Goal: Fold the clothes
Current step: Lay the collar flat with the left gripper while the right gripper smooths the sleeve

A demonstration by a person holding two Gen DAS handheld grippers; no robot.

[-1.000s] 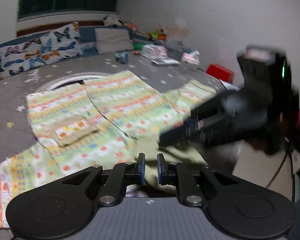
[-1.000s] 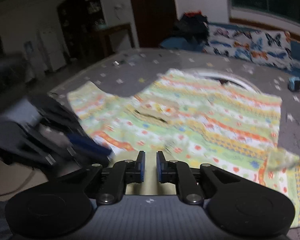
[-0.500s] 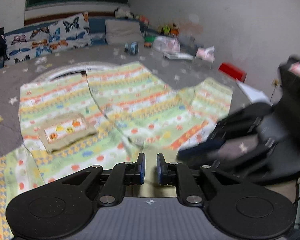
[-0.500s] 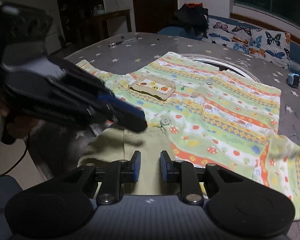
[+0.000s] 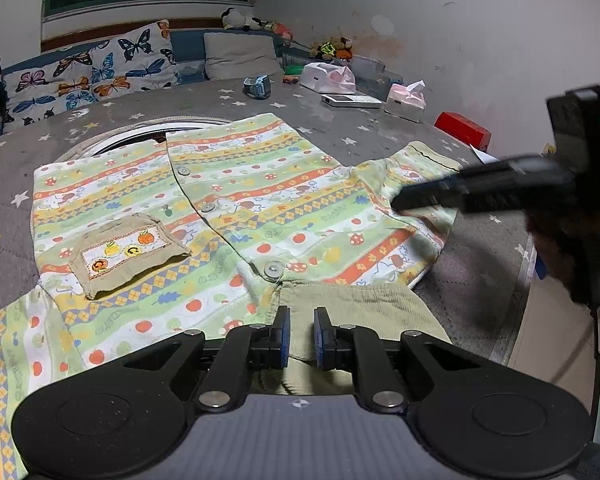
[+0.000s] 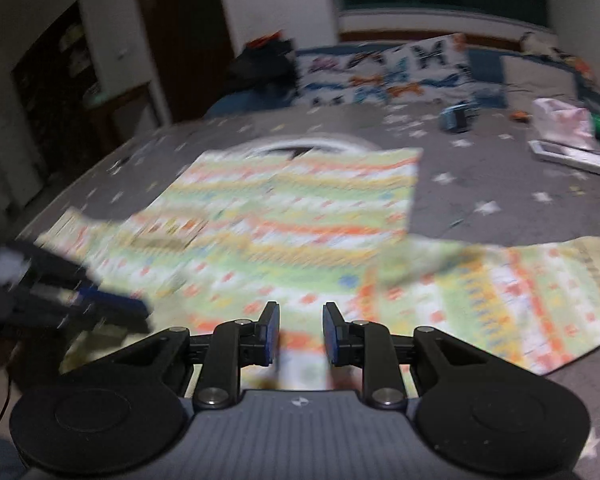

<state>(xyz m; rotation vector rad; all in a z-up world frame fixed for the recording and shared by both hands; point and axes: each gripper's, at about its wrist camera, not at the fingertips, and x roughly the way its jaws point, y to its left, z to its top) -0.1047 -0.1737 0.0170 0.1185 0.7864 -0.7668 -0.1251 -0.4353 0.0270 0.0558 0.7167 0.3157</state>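
Note:
A child's striped button shirt lies spread flat on the grey star-print bed cover, its patch pocket on the left. The olive collar lies nearest me, and my left gripper is shut on its edge, with olive cloth between the pads. My right gripper hovers over the shirt's right sleeve. In the blurred right wrist view the right gripper has its jaws apart above the shirt, nothing pressed between them. The left gripper shows at the left.
A butterfly-print pillow and a grey pillow line the far side. A blue object, a white flat box, a tissue pack and a red box sit at the back right. The bed's edge drops off at the right.
My right gripper left the collar, widened its jaws and swung right toward the sleeve. The left gripper came down and forward to the collar, its jaws unchanged.

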